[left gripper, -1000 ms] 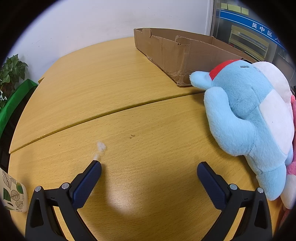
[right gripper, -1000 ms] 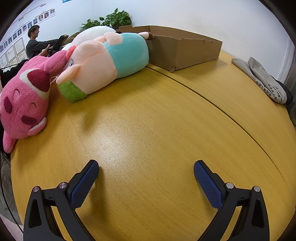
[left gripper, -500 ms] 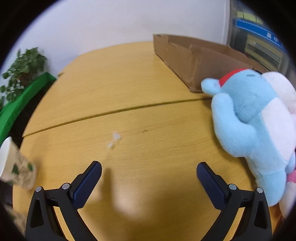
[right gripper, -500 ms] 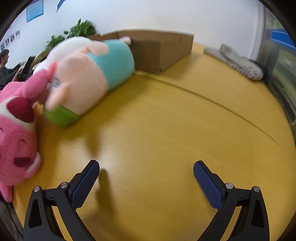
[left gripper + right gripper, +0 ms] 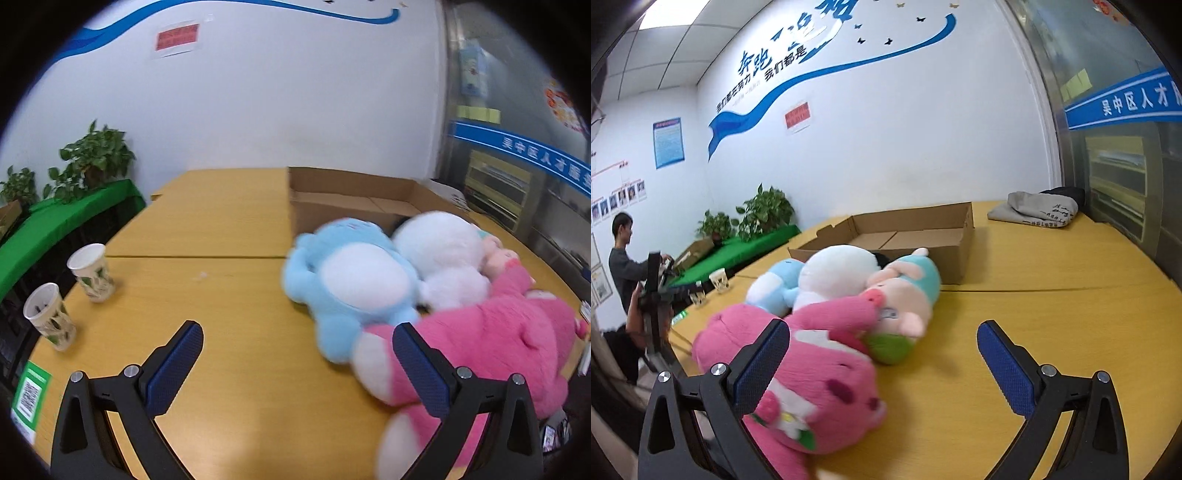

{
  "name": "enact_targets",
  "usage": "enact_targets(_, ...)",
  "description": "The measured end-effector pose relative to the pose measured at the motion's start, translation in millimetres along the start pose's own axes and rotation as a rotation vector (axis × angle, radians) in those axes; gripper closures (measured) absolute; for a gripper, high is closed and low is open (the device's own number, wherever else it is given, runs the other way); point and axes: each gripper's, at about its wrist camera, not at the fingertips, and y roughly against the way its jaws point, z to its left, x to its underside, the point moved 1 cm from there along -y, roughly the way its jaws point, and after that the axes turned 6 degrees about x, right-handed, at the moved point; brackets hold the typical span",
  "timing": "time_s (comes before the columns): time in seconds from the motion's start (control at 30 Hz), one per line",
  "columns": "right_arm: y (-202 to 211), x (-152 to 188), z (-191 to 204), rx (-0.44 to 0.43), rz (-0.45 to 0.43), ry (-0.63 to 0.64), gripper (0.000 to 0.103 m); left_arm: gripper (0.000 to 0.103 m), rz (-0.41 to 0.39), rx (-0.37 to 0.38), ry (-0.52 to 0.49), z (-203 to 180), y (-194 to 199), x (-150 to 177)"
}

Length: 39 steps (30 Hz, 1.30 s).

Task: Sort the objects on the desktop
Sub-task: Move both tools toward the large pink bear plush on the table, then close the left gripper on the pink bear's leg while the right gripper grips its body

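Note:
Several plush toys lie in a heap on the wooden table [image 5: 236,369]: a light blue one [image 5: 351,280], a white one [image 5: 443,251], a pink bear [image 5: 491,350] and a pig in a teal shirt [image 5: 908,288]. An open cardboard box [image 5: 351,199] stands behind them. My left gripper [image 5: 297,341] is open and empty above the table, its right finger in front of the pink bear. My right gripper [image 5: 882,339] is open and empty, with the pink bear [image 5: 812,369] by its left finger. The box [image 5: 923,236] also shows in the right wrist view.
Two paper cups [image 5: 90,271] [image 5: 50,315] stand at the table's left edge beside a green QR sticker [image 5: 31,391]. Folded grey clothing [image 5: 1034,214] lies at the far right. Potted plants [image 5: 96,158] and a green bench stand by the wall. A person [image 5: 624,266] stands at left.
Both grippers have risen and tilted up, so the views now take in the walls, the whole plush heap and the open box. Both stay open and empty.

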Motion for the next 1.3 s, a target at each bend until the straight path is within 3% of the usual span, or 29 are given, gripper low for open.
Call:
enact_targets(0.2, -14, 10, 20, 0.068, -0.043, -0.121, 0.000, 0.001, 0.011, 0.134, 0.067, -29, -4, 14)
enact_targets(0.27, -14, 11, 29, 0.063, -0.063, -0.138, 0.000, 0.001, 0.028, 0.143, 0.079, -30, -6, 17)
enact_targets(0.43, -14, 15, 58, 0.090, -0.059, -0.072, 0.000, 0.001, 0.070, 0.208, 0.124, -26, -8, 26)
enact_targets(0.53, -15, 21, 69, 0.105, -0.034, -0.050, 0.000, 0.001, 0.088, 0.200, 0.142, -21, -10, 32)
enact_targets(0.7, -25, 35, 78, 0.087, 0.036, -0.026, 0.000, 0.001, 0.123, 0.251, 0.163, -23, -21, 37)
enact_targets(0.87, -45, 41, 77, 0.065, 0.122, -0.013, 0.000, 0.001, 0.178, 0.383, 0.204, -31, -37, 46)
enact_targets(1.0, -72, 54, 70, 0.077, 0.254, -0.015, 0.003, 0.001, 0.260, 0.453, 0.203, -44, -55, 59)
enact_targets(1.3, -77, 58, 55, 0.017, 0.259, -0.065, 0.000, 0.012, 0.273, 0.454, 0.230, -40, -52, 62)
